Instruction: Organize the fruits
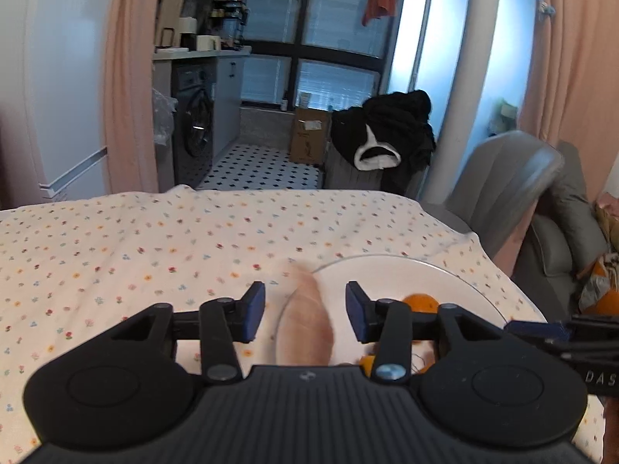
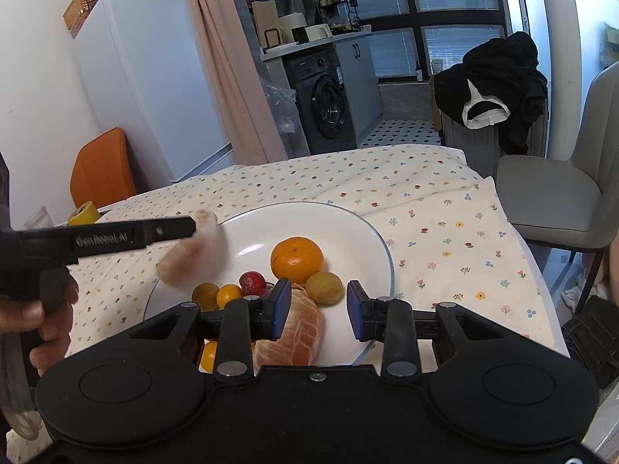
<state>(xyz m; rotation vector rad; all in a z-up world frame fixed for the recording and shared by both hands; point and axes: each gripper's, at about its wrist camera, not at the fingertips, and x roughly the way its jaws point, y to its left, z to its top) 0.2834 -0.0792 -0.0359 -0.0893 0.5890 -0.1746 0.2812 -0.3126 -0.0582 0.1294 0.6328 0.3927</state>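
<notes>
— Left gripper [image 1: 305, 311]?
— Hanging with jaws spread wide, clasping nothing. Showing a blurred pale peeled fruit piece [image 1: 307, 321] between and beneath the fingers, straddling the left rim of the white plate [image 1: 445, 274]. Impossible to tell whether resting or dropping.
— Right gripper [image 2: 318, 309]?
— Also gaping wide, hovering over the near rim of the plate, empty. Left pad sitting just beside the peeled orange half [image 2: 298, 332], contact unclear.
— Rest of the fruit?
— Lying on the plate: whole orange [image 2: 296, 257] near the middle, greenish kiwi [image 2: 324, 288] just beside it, strawberry [image 2: 252, 283] and two small yellow-orange fruits [image 2: 216, 294] toward the left, another yellow one [image 2: 209, 355] partly hidden at the near rim.
— Plate's place?
— Sitting on the flowered cloth [image 2: 445, 232] near the right edge of the surface, toward the near side.
— Anything else?
— A hand [image 2: 38, 321] gripping the left handle at the left edge of the right view.
</notes>
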